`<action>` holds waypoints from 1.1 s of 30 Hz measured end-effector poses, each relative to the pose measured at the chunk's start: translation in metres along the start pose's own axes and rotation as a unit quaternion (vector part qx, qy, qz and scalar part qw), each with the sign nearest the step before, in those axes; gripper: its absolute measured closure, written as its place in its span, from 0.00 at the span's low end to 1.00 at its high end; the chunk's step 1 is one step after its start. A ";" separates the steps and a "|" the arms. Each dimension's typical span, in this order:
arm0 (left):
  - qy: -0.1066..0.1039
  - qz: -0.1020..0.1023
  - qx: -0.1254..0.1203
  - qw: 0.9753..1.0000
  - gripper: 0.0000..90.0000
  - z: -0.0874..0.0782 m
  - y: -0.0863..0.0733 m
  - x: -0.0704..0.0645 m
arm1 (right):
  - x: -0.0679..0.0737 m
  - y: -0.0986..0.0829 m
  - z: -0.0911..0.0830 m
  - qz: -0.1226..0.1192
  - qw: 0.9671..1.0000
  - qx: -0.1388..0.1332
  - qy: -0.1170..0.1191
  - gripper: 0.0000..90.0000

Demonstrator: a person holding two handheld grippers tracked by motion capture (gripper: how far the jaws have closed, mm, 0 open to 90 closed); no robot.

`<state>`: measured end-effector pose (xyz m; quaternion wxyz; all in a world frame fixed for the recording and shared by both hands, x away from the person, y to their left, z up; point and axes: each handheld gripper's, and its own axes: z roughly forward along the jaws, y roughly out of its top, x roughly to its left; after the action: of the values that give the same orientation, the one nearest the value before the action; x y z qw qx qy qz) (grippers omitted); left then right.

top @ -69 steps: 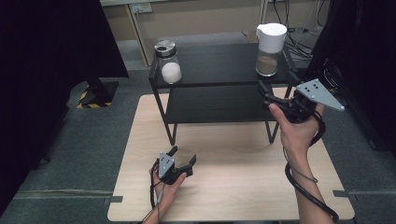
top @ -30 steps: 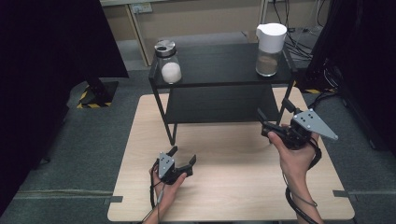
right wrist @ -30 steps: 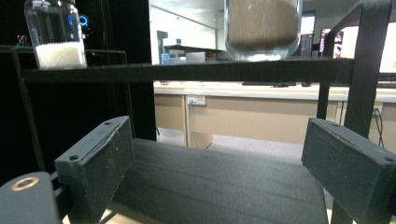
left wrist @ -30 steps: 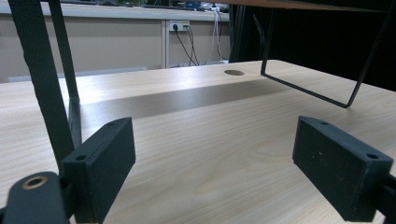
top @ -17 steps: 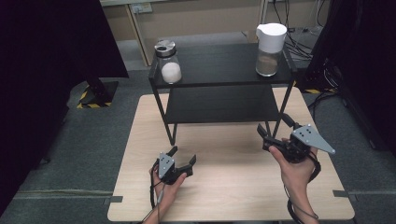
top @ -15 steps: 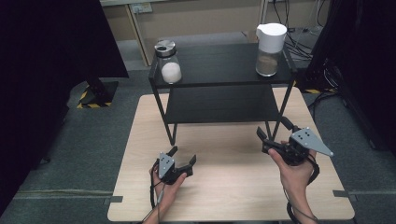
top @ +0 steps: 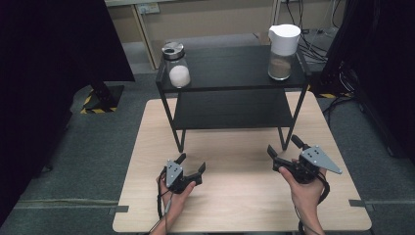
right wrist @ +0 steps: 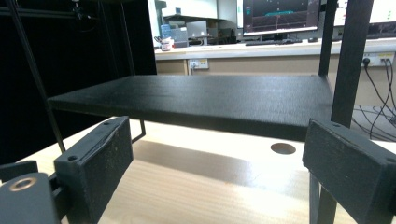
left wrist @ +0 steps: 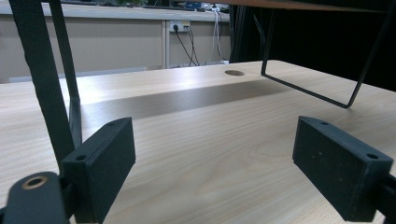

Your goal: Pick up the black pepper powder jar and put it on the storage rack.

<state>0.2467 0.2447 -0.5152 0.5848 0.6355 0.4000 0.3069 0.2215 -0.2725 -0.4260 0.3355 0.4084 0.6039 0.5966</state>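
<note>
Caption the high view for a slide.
Two hand-held grippers, left gripper and right gripper, rest open on the wooden table before a black shelf bearing two jars.

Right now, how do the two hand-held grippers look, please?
Both are black, each with two flat rectangular jaws bearing small screw holes. The left gripper and right gripper each carry a grey triangular top plate and trail a dark cable. The forearms are bare, without sleeves.

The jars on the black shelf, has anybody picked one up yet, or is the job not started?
Not started, it looks. Done: nothing shows as moved; the jar with the white ball and the white-lidded jar both stand on the top of the black shelf. In hand: nothing; the left gripper and right gripper are open and empty, low over the wooden table. Left: probably reaching up and gripping a jar.
</note>
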 end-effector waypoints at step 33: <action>0.001 0.000 0.000 1.000 0.13 0.000 0.000 0.000 | 0.001 -0.047 -0.006 -0.010 0.996 0.084 0.002 0.08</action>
<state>0.2464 0.2443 -0.5152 0.5842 0.6352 0.4005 0.3079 0.2108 -0.2720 -0.4719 0.3048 0.4278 0.6563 0.5416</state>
